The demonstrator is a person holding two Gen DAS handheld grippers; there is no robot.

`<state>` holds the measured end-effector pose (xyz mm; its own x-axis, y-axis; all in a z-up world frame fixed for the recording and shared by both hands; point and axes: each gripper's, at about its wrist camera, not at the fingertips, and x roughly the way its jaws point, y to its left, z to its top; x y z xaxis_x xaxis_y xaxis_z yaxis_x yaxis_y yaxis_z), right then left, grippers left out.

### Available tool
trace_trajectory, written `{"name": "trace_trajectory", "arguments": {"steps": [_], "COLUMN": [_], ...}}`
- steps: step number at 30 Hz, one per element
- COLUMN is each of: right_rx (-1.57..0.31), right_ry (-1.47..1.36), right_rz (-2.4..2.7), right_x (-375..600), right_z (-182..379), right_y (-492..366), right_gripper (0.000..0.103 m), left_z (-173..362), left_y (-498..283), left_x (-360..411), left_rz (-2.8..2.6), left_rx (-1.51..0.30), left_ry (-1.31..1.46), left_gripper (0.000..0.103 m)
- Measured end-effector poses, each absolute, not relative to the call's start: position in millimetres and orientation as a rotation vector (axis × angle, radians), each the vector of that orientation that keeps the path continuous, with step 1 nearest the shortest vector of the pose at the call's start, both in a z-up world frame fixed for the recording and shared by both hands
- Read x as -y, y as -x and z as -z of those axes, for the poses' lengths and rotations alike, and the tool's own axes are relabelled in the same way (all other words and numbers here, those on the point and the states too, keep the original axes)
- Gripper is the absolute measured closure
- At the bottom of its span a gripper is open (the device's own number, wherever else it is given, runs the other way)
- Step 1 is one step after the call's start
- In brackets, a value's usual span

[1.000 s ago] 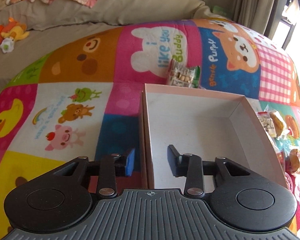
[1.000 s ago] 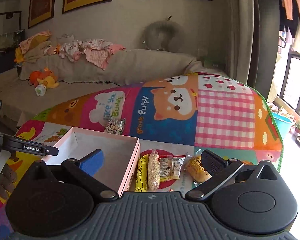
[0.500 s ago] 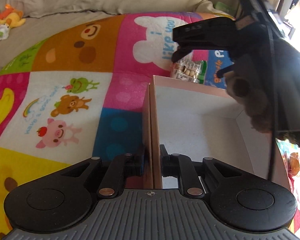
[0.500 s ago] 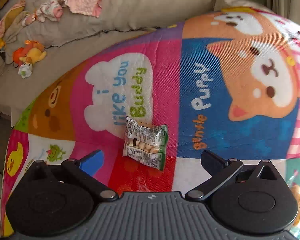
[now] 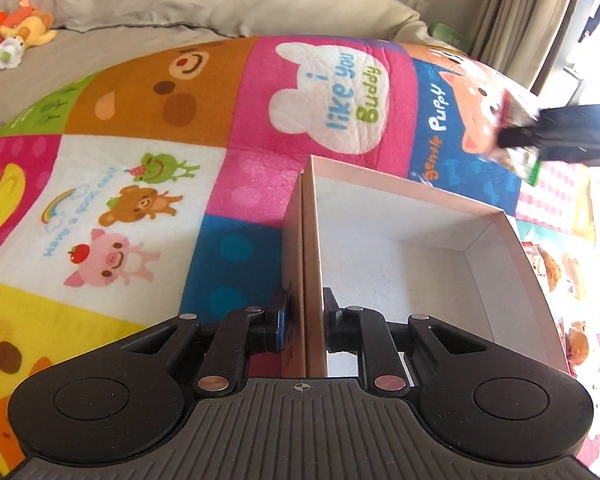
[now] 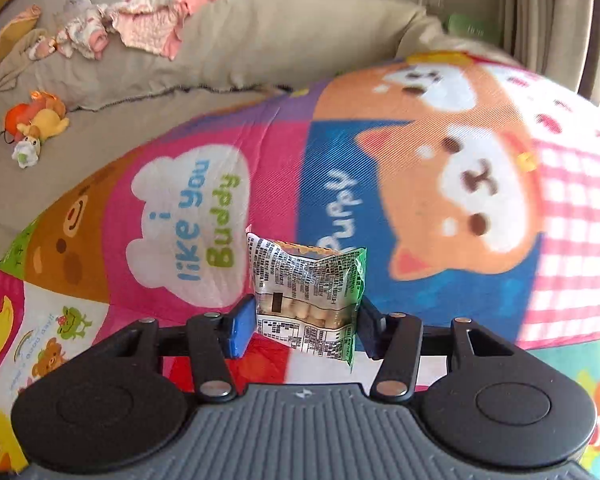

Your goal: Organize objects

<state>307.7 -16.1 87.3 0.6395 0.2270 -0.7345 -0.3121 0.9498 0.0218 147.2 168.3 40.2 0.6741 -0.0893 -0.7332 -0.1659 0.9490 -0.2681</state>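
A shallow pink box (image 5: 404, 196) with a white inside lies on the cartoon play mat (image 5: 140, 152). My left gripper (image 5: 305, 322) is shut on the box's left wall, one finger outside and one inside. My right gripper (image 6: 304, 326) is shut on a clear and green snack packet (image 6: 306, 292) and holds it above the mat. In the left wrist view the right gripper (image 5: 528, 136) shows blurred beyond the box's far right corner, with the packet in it.
Several wrapped snacks (image 5: 556, 268) lie on the mat right of the box. A beige cushion (image 6: 240, 44) with baby clothes (image 6: 140, 28) runs along the back. Soft toys (image 6: 36, 120) lie at the far left. Curtains (image 6: 548, 12) hang at the right.
My right gripper closed on the snack packet and lifted it off the mat, moving right. My left gripper stays shut on the box wall.
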Motion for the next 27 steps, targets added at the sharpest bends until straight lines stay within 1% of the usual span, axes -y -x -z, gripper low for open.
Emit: {"name": "trace_trajectory", "arguments": {"steps": [3,5,8,11,13,14,16,18,21,27], "right_rx": [-0.766,-0.782,-0.863,-0.967,-1.045,-1.058,-1.005,-0.923,-0.861,-0.829], "right_ry": [0.161,0.188,0.198,0.139,0.075,0.046,0.032,0.024,0.001,0.008], "right_rz": [-0.349,-0.367,-0.369,-0.402,-0.466,-0.478,-0.467,-0.425,-0.373,-0.326], "right_x": [67.3,104.1,147.2,181.7,193.9,199.1,209.1,220.3,234.4,241.3], "right_z": [-112.9,-123.1,-111.7,-92.0,-75.0,-69.5,-69.1,-72.5,-71.0,-39.3], "right_y": [-256.3,-223.7,-178.5,-140.9,-125.6,-121.0,-115.6,-118.6,-132.1,-138.3], "right_gripper": [0.051,0.051,0.051,0.050,0.047,0.044,0.042,0.032,0.031,0.031], "left_z": [-39.9,-40.3,-40.2,-40.7,-41.1,-41.1,-41.2,-40.7,-40.4,-39.2], "left_y": [-147.9,-148.2,-146.3,-144.1,-142.6,-141.1,-138.6,-135.5,-132.5,-128.7], "left_x": [-169.2,-168.7,-164.7,-161.5,-158.5,-156.0,-151.3,-148.4,-148.5,-147.2], "left_rz": [-0.050,-0.054,-0.061,-0.075,-0.087,-0.095,-0.109,-0.118,-0.120,-0.134], "left_rx": [-0.835,-0.840,-0.841,-0.846,-0.845,-0.841,-0.840,-0.841,-0.845,-0.829], "left_ry": [0.336,0.339,0.323,0.316,0.304,0.291,0.270,0.260,0.269,0.284], "left_gripper": [0.084,0.084,0.084,0.084,0.085,0.085,0.086,0.086,0.085,0.085]}}
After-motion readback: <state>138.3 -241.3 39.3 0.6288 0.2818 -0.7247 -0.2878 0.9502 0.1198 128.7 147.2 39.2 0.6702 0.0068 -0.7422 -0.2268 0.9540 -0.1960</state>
